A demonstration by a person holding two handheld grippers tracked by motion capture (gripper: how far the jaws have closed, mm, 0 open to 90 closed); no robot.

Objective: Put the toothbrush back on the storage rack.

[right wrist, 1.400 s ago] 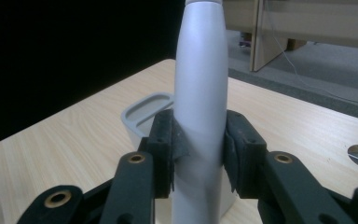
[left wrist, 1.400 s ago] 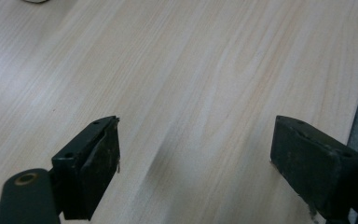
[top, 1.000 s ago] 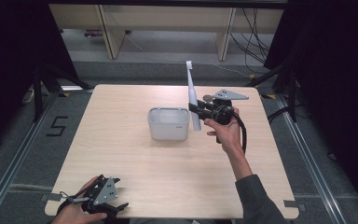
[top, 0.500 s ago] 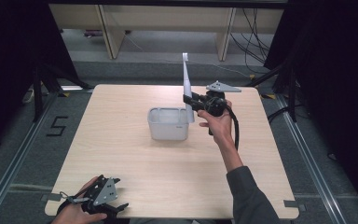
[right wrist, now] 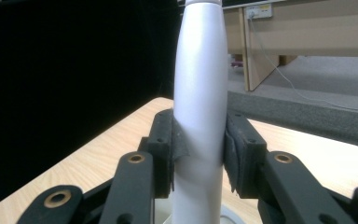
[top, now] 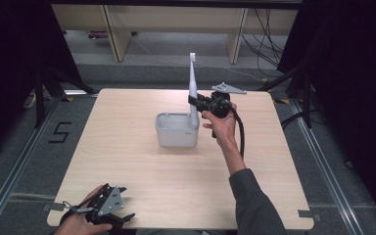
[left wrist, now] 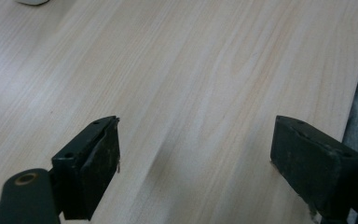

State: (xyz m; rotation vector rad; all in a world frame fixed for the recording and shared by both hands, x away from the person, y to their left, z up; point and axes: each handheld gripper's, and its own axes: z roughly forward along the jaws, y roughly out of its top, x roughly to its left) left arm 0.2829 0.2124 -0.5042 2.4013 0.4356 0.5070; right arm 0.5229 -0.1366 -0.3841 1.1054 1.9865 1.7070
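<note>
A long white handle-shaped object [top: 193, 81] stands almost upright with its lower end at the right rim of a pale grey tub [top: 176, 137] in the middle of the table. My right gripper [top: 195, 102] is shut on the object's lower part, just above the tub's right edge. In the right gripper view, both pads press the object's [right wrist: 200, 70] sides and my right gripper [right wrist: 199, 140] holds it vertical. My left gripper [top: 126, 203] rests at the table's near left corner, held by a hand. Its jaws stand wide apart over bare wood [left wrist: 196, 135], with nothing between them.
The light wooden table [top: 127, 161] has dark floor and metal rails around it. Wooden furniture legs [top: 112, 34] and cables [top: 269, 34] lie beyond the far edge. The person's right forearm [top: 235, 161] crosses the table's right half.
My right gripper has carried the white object leftward, from right of the tub to its right rim, and the object now stands more upright. The left gripper has stayed put.
</note>
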